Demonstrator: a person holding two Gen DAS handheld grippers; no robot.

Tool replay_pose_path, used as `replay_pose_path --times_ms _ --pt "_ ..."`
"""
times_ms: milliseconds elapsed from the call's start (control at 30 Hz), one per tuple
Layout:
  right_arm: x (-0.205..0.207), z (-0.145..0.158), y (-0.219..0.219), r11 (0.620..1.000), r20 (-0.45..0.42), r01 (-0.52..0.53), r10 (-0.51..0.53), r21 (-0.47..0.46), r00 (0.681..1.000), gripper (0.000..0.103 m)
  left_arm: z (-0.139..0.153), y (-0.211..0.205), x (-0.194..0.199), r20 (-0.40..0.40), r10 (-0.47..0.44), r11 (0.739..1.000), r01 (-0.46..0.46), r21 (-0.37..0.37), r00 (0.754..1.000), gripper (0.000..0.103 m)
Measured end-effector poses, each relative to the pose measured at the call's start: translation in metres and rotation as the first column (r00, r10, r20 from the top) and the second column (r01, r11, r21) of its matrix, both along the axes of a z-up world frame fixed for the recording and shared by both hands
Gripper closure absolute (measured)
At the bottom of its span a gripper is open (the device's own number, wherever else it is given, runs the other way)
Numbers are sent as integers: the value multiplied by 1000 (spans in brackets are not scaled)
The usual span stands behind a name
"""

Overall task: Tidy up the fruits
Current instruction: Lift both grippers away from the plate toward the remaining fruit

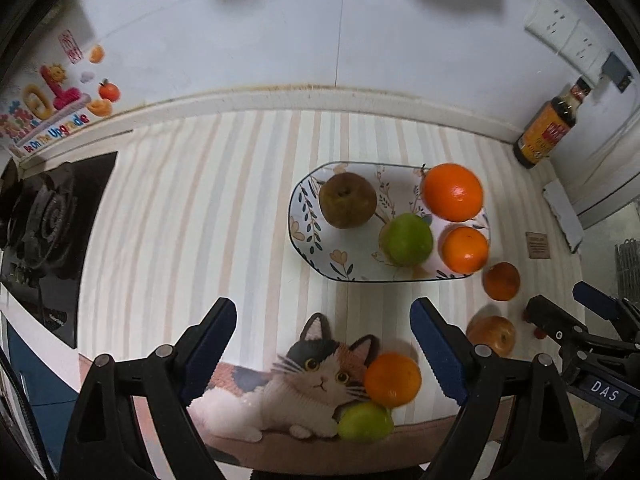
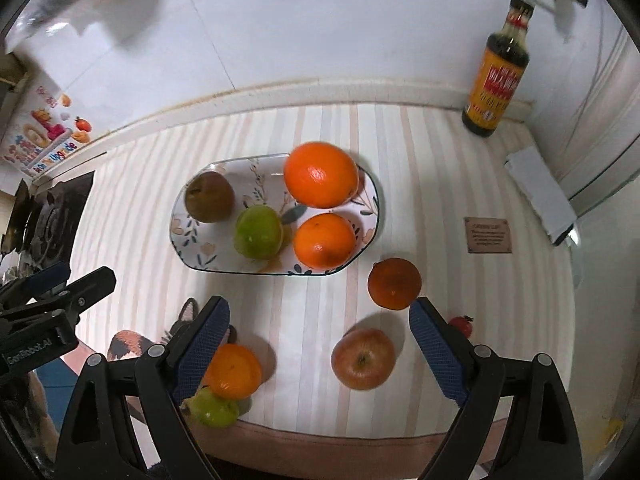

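A floral oval plate holds a brown pear, a green apple, a large orange and a smaller orange. On the striped mat lie a dark tangerine, a red apple, another orange and a green fruit. My left gripper hangs open above the mat's cat picture, holding nothing. My right gripper is open above the mat, the red apple between its fingers but untouched.
A sauce bottle stands in the back right corner by the wall. A gas hob lies at the left. A small brown plaque, a white box and a small red fruit are at the right.
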State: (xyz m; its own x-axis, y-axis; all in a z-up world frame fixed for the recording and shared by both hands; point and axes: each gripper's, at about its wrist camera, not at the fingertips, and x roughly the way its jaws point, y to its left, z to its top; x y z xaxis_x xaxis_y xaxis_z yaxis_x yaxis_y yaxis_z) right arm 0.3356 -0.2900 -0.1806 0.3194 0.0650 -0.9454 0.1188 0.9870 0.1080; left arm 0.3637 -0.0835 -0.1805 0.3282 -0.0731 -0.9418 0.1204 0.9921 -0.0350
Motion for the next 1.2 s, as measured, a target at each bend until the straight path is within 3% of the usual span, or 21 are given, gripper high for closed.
replay_pose_path --times_ms 333,800,900,967,1067,1200 --pt "-51 57 15 1000 108 12 -10 -13 994 9 50 9 -47 107 -19 1000 22 -19 994 14" --pt "-103 105 31 998 200 63 -59 -11 978 9 78 17 -86 163 -51 997 61 -57 985 14" --pt "-107 104 25 995 189 99 -102 23 977 9 76 19 -84 148 -54 995 65 -74 988 12" --pt "-107 98 17 991 170 125 -132 52 976 9 71 17 -80 131 -68 994 78 -74 989 0" --pt "-103 82 2 983 136 160 -171 85 976 7 57 14 -73 111 -75 994 84 -76 991 0" --pt "-91 37 -21 972 31 188 -194 142 980 7 21 0 -56 11 -104 991 104 -82 995 0"
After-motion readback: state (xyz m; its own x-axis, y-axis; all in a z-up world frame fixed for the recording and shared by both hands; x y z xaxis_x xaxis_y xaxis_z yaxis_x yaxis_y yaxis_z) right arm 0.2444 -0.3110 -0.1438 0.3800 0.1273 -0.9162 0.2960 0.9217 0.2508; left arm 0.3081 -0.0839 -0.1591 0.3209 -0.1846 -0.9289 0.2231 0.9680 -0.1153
